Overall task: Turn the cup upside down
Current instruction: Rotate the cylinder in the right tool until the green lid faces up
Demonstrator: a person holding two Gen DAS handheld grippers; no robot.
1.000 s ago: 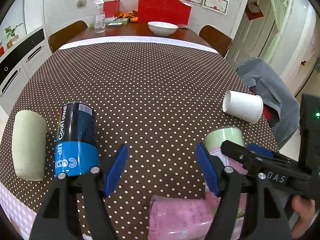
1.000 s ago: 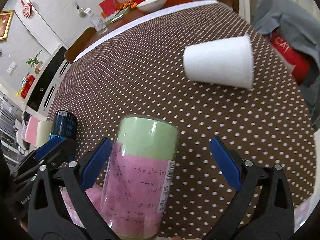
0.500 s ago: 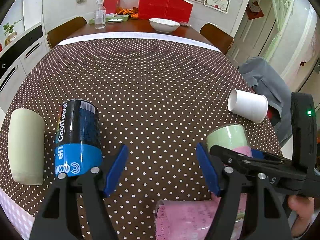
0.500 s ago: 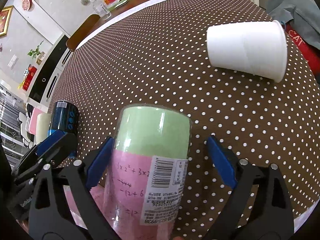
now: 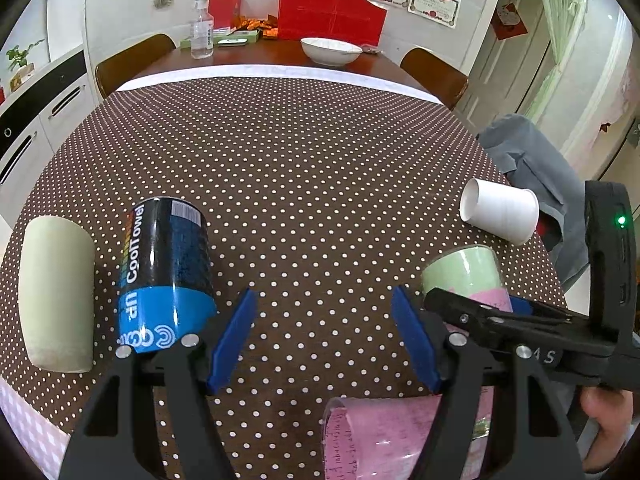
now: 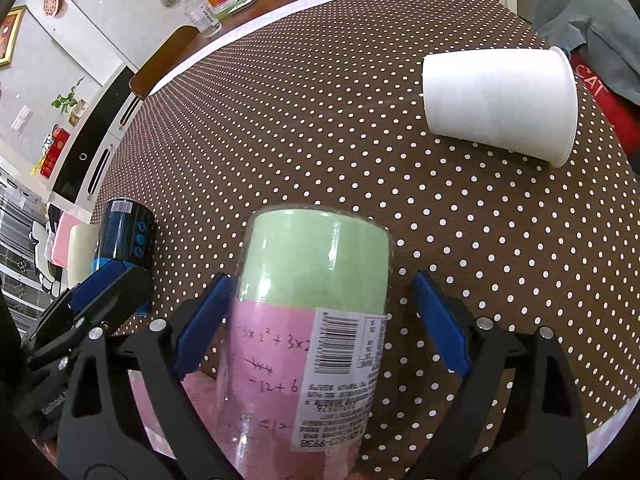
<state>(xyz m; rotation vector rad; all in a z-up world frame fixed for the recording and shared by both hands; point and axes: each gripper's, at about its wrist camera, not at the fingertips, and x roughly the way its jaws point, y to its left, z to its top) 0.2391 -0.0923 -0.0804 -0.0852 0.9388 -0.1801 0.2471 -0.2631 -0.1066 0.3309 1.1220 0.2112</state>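
A green-and-pink cup [image 6: 316, 316] with handwritten sums and a barcode label stands between the open blue pads of my right gripper [image 6: 320, 320]; the left pad is close to it, the right pad is apart. It also shows in the left wrist view [image 5: 464, 276]. My left gripper [image 5: 324, 344] is open and empty above the dotted tablecloth [image 5: 300, 184]. A white paper cup [image 6: 500, 104] lies on its side at the far right, also seen in the left wrist view [image 5: 500, 210].
A dark blue can [image 5: 164, 272] and a pale green cup [image 5: 56, 296] lie on their sides at the left. A pink cup [image 5: 392, 440] lies near the front edge. A grey jacket [image 5: 536, 176] hangs beyond the right edge. A white bowl [image 5: 331, 50] sits far back.
My right gripper has moved forward around the green-and-pink cup, so the cup sits deeper between the pads. The left gripper has drifted back slightly and stays open.
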